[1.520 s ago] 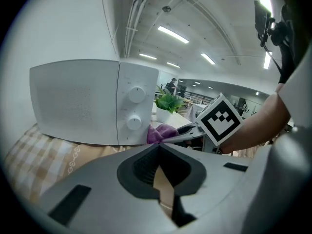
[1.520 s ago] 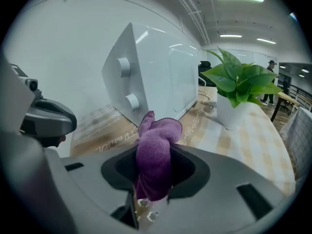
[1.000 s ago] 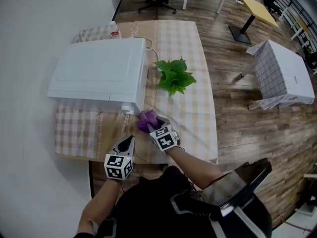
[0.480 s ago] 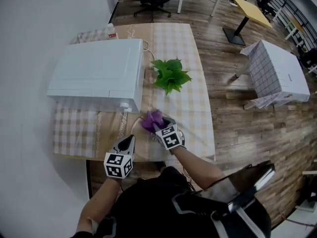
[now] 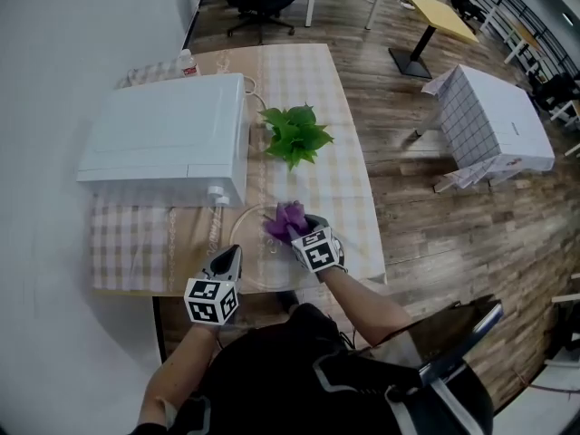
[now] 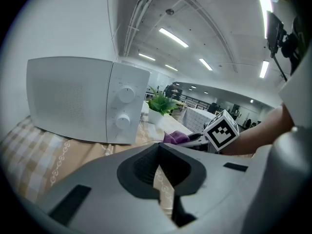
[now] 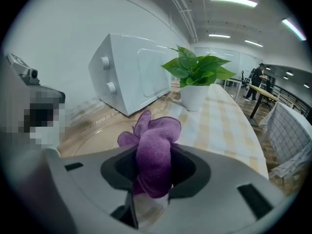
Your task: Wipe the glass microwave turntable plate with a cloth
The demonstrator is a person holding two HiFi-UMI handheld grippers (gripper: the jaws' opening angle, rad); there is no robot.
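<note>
A clear, round glass turntable plate [image 5: 237, 263] lies flat near the front edge of a table [image 5: 355, 208] covered in a beige-and-white checked tablecloth [image 5: 136, 243]. A boxy white microwave [image 5: 163, 139] with two round knobs stands at the plate's 10 o'clock. A leafy green plant [image 5: 294, 136] in a white pot stands at its 12 o'clock.

The person's right forearm [image 5: 362, 302] reaches in from 5 o'clock, angled up and left across the table edge. The right claw [image 5: 302, 232] is over the plate's 2 o'clock side. Its jaws are clamped on a soft, fuzzy purple cloth [image 7: 153, 147]. The cloth bunches into rounded folds that stick out past the jaw tips and rest low over the glass.

The left forearm [image 5: 177, 379] comes in from 7 o'clock, pointing straight ahead. The left claw [image 5: 228, 261] ends at the plate's 8 o'clock rim. Its jaws are drawn nearly together, leaving only a thin slit with nothing in it. Whether they touch the glass cannot be told. The two claws are near each other, apart, with the plate between them.
</note>
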